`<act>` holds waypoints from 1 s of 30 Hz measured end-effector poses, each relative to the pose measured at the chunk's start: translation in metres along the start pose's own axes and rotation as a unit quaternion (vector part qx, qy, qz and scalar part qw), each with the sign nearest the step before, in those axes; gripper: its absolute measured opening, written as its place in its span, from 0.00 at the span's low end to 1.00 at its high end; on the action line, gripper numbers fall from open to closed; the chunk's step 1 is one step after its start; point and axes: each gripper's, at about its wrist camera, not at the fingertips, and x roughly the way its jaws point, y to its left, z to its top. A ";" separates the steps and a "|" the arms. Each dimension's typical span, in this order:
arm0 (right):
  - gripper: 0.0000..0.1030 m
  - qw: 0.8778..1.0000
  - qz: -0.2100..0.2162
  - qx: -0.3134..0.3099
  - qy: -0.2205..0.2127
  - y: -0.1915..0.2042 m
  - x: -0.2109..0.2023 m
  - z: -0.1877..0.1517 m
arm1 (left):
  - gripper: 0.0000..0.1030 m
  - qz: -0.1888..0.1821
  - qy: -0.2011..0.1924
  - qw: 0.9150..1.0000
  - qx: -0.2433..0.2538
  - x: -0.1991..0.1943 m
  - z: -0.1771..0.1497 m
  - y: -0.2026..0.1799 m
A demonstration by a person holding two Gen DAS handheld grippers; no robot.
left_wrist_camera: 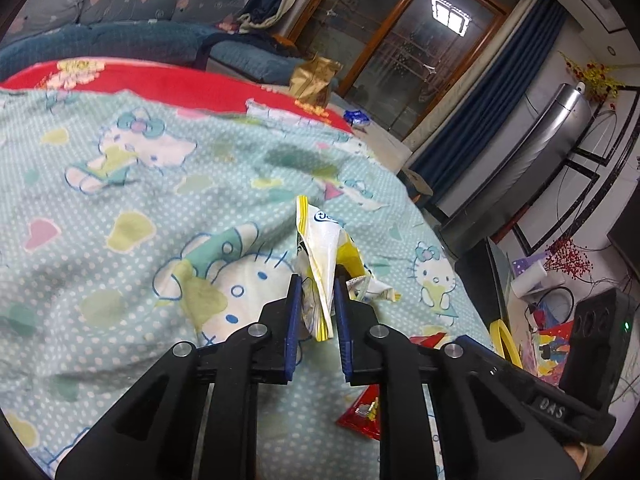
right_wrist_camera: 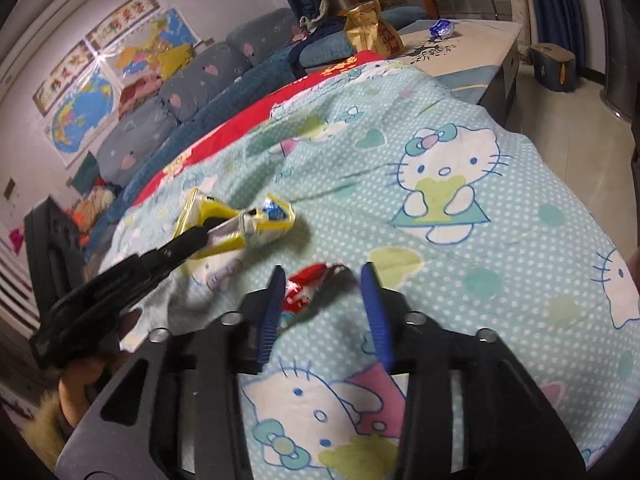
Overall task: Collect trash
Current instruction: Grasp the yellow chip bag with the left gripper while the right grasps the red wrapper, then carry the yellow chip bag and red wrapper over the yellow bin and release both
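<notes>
A crumpled yellow-and-white wrapper (left_wrist_camera: pixel 320 240) stands up from the teal cartoon-cat sheet (left_wrist_camera: pixel 120 168), and my left gripper (left_wrist_camera: pixel 317 284) is shut on its lower part. In the right wrist view the left gripper (right_wrist_camera: pixel 208 232) reaches in from the left and holds the same yellow wrapper (right_wrist_camera: pixel 256 222) just above the sheet. My right gripper (right_wrist_camera: pixel 322 276) is open. A red wrapper (right_wrist_camera: pixel 302 290) lies on the sheet between its blue fingers, close against the left one and apart from the right one. In the left wrist view the red wrapper (left_wrist_camera: pixel 362 412) shows below the left gripper.
A gold bag (right_wrist_camera: pixel 372 32) and a blue wrapper (right_wrist_camera: pixel 442 28) sit on a low cabinet (right_wrist_camera: pixel 480 48) beyond the bed's far end. A cushioned sofa (right_wrist_camera: pixel 180 92) runs along the left. A hand with a fur cuff (right_wrist_camera: pixel 76 392) holds the left gripper. Floor clutter lies to the right (left_wrist_camera: pixel 552 320).
</notes>
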 end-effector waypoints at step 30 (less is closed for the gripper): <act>0.00 0.991 -0.074 0.057 -0.097 -0.086 -0.096 0.013 | 0.14 -0.077 -0.001 0.990 0.121 -0.012 -0.016 -0.119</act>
